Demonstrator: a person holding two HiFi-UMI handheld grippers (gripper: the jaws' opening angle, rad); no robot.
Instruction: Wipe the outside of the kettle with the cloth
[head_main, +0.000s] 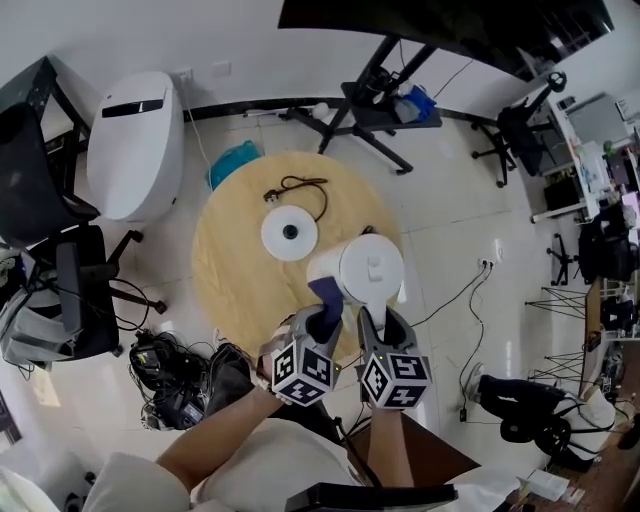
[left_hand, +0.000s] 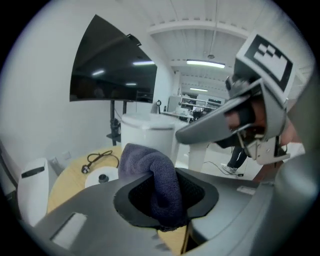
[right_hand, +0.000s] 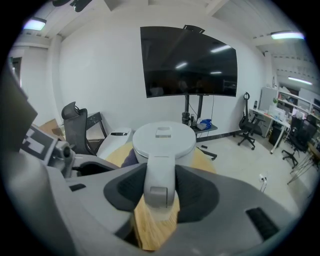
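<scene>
A white kettle (head_main: 370, 268) stands at the right edge of the round wooden table (head_main: 235, 270). My right gripper (head_main: 373, 320) is shut on the kettle handle (right_hand: 160, 180), which fills the gap between its jaws; the lid (right_hand: 163, 139) lies just beyond. My left gripper (head_main: 322, 320) is shut on a dark purple cloth (head_main: 326, 296). The cloth (left_hand: 157, 182) bulges out of the jaws and sits against the kettle's left side (left_hand: 147, 134). In the right gripper view the cloth (right_hand: 129, 159) peeks out beside the kettle.
The kettle's round white base (head_main: 290, 233) and its black cord (head_main: 303, 186) lie in the middle of the table. A white toilet-shaped unit (head_main: 135, 140), black chairs (head_main: 60, 290) and floor cables (head_main: 165, 375) stand to the left. A TV stand (head_main: 365, 110) is behind the table.
</scene>
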